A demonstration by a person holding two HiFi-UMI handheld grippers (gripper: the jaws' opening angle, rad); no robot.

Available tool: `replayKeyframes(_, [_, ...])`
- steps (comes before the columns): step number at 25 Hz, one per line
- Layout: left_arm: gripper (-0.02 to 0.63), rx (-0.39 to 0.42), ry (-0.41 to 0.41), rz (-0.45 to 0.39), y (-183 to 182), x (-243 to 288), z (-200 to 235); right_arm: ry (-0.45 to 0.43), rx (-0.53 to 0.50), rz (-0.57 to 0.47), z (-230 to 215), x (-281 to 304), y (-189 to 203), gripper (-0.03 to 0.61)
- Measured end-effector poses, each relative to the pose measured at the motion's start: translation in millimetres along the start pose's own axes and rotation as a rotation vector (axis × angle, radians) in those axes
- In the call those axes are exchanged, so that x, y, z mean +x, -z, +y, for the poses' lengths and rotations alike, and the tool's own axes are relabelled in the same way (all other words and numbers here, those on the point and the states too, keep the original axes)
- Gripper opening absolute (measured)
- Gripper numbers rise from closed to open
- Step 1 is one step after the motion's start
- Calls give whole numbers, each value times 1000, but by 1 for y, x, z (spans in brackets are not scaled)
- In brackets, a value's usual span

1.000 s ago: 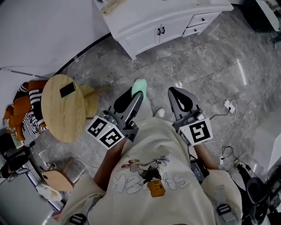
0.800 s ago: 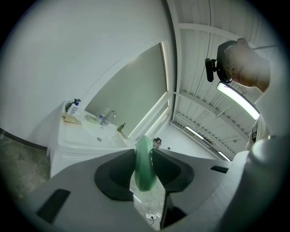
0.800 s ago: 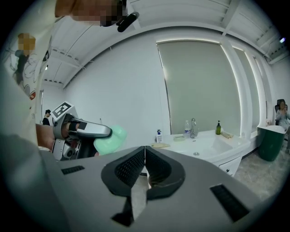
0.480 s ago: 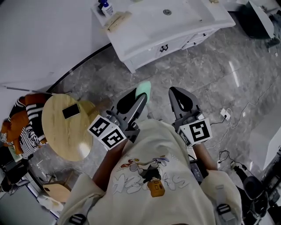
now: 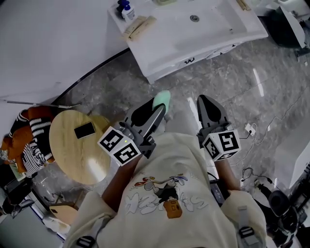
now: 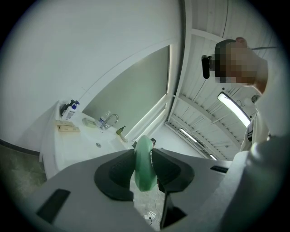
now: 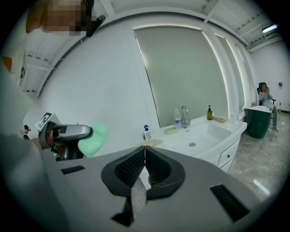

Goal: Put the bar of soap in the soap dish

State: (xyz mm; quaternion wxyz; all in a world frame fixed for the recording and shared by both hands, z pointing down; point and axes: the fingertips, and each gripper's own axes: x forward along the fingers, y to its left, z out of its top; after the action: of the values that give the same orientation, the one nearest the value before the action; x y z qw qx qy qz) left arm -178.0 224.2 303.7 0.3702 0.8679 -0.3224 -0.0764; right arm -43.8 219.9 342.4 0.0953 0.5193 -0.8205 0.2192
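A pale green bar of soap [image 5: 162, 100] stands on edge between the jaws of my left gripper [image 5: 158, 107], which is shut on it; in the left gripper view the soap [image 6: 144, 164] fills the gap between the jaws. My right gripper [image 5: 209, 103] is held beside it, and its jaws [image 7: 145, 148] meet with nothing between them. The soap dish [image 7: 170, 130] is a small pale green tray on the white vanity top [image 5: 169, 36], left of the tap [image 7: 184, 115]. Both grippers hang over the floor, short of the vanity.
A blue-capped bottle [image 5: 127, 9] and a wooden tray [image 5: 139, 26] sit at the vanity's left end. A round wooden table [image 5: 72, 150] with a phone [image 5: 85, 130] stands at my left, by a heap of clothes [image 5: 26, 135]. Cables [image 5: 253, 128] lie at my right.
The vanity has come further into the head view, its basin and top now showing. Both grippers keep their places in front of me, and the left still holds the soap.
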Motion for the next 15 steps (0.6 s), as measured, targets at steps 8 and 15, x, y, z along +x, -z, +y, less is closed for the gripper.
replayKeyframes(8, [132,-34,-9,19,-8,20,14,14,8,12,-15,17,-7,6])
replayKeyframes(15, [132,-14,-42,6,-41,54,37,-20,24,-15,-41,62,-38,6])
